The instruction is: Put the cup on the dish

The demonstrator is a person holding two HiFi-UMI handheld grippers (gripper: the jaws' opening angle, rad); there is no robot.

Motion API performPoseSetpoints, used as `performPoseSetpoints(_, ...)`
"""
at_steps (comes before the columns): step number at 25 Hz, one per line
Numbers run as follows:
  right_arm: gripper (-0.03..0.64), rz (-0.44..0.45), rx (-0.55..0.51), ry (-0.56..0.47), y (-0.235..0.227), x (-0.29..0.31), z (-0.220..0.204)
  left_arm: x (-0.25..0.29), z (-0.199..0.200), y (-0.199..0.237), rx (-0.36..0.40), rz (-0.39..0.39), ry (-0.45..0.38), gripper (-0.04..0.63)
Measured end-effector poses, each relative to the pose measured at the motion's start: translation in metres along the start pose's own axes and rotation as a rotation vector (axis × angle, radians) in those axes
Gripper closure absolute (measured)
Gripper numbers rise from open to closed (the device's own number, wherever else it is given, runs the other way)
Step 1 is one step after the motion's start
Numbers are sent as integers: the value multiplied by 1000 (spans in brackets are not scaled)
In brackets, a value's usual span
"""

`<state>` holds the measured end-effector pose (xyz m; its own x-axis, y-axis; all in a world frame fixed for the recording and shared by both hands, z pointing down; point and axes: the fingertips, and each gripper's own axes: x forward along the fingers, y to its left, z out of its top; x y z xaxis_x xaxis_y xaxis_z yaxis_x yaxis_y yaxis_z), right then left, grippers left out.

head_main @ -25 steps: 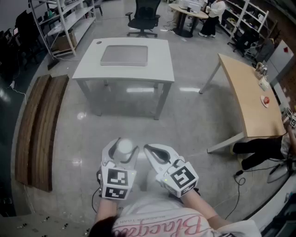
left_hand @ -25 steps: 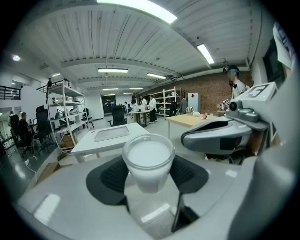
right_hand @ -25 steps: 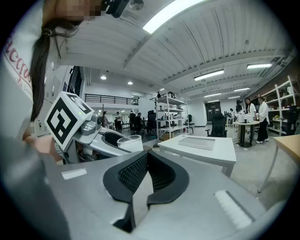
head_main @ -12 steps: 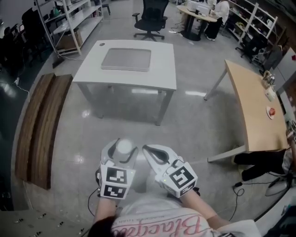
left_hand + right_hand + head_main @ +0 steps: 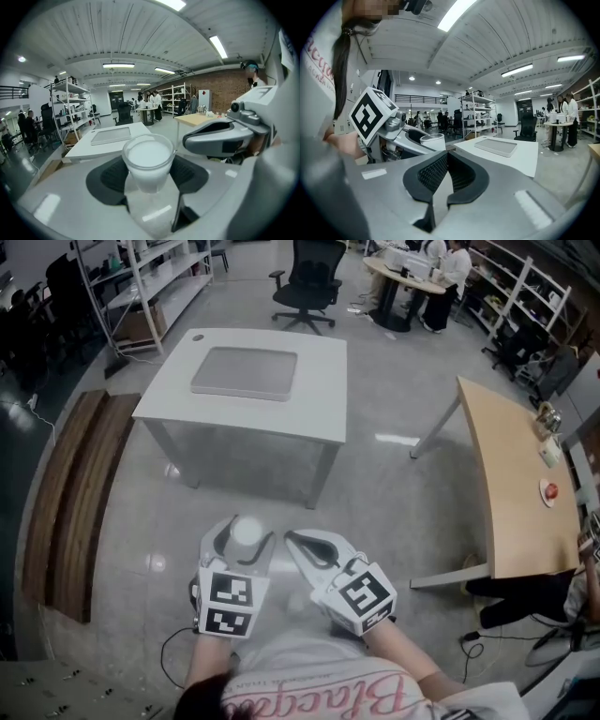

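Item 1: cup (image 5: 148, 161). Translucent plastic, upright, likely light, thin-walled and crushable. Pinched at mid-wall between the padded jaws of the left gripper (image 5: 246, 538); hold the sides gently. Right gripper (image 5: 443, 176): jaws together, empty. Dish (image 5: 245, 373): on white table (image 5: 309, 409), well apart.

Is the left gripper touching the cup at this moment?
Touching. The left gripper view shows the cup clamped between the left gripper's fingers, both pads pressed against its sides.

The cup (image 5: 248, 532) is milky white, the dish (image 5: 246, 373) grey, the table (image 5: 323, 399) white, the floor (image 5: 394, 493) grey.
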<state>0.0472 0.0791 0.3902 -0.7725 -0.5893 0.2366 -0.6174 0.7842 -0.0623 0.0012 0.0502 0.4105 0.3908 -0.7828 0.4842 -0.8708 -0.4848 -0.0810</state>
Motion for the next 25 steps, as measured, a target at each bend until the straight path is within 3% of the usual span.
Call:
performPoseSetpoints(12, 615, 4, 10, -7, -43, 34, 5, 42, 19, 30, -24, 7, -2, 330)
performPoseSetpoints(25, 615, -10, 11, 13, -111, 122, 28, 120, 51, 107, -57, -16, -15, 330)
